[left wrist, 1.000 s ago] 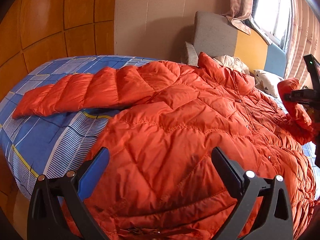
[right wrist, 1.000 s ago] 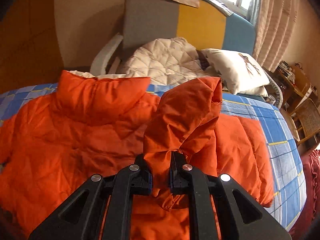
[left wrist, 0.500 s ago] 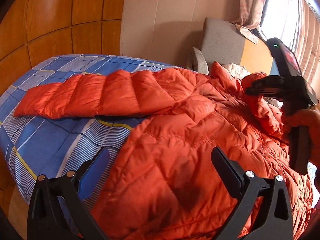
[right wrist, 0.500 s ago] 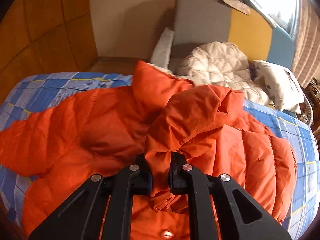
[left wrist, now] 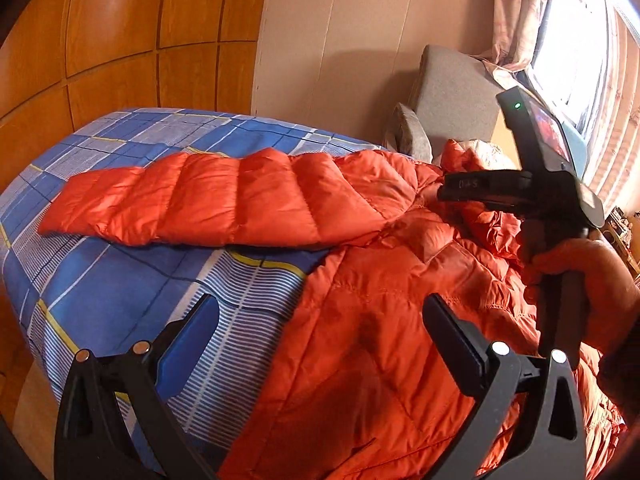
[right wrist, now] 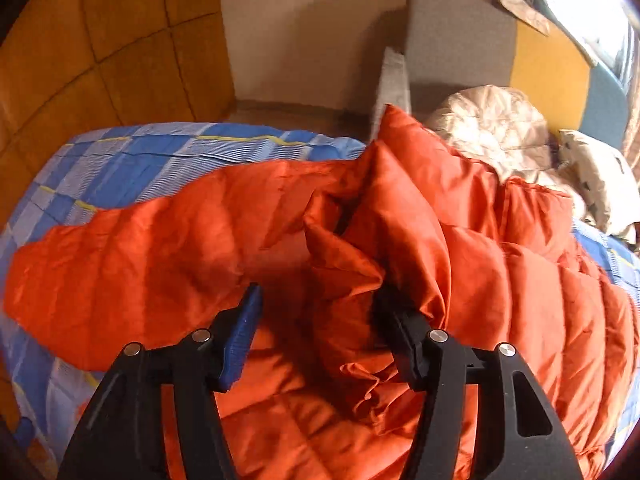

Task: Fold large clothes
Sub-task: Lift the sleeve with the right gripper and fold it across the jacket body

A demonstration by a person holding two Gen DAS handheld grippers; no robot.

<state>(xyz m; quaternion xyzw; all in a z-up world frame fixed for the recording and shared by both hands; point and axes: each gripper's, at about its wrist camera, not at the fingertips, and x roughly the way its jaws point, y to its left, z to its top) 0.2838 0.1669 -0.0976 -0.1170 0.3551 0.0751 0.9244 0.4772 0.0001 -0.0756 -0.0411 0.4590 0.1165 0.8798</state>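
- Blue checked bedspread (left wrist: 120, 296) under us, wooden panelling behind, a grey, yellow and teal sofa (right wrist: 460, 40) at the far end with a cream quilted jacket (right wrist: 492, 128) piled on it.
- Our task piece, the orange down jacket (left wrist: 380, 340), lies flat across the bed, body in front of us, one sleeve (left wrist: 224, 204) stretched out long towards the left along the bedspread.
- We have our left gripper (left wrist: 320, 336) spread wide and holding nothing, hovering over the jacket's left edge where orange meets blue.
- Our right gripper (right wrist: 316, 328) has its jaws parted too; a bunched fold (right wrist: 380, 240) of orange fabric drapes against the right-hand finger, loose, not pinched.
- From the left wrist view we see that right gripper (left wrist: 448, 192) up by the collar end, with our right hand (left wrist: 580, 288) on its handle.
- What matters now: the outstretched sleeve runs crosswise, away to the left, and our left gripper is much the nearer one to it.
- Our call is that the sleeve folds in next, cuff swung rightwards over the body, and the puffy fill looks likely to spring back unless pressed.
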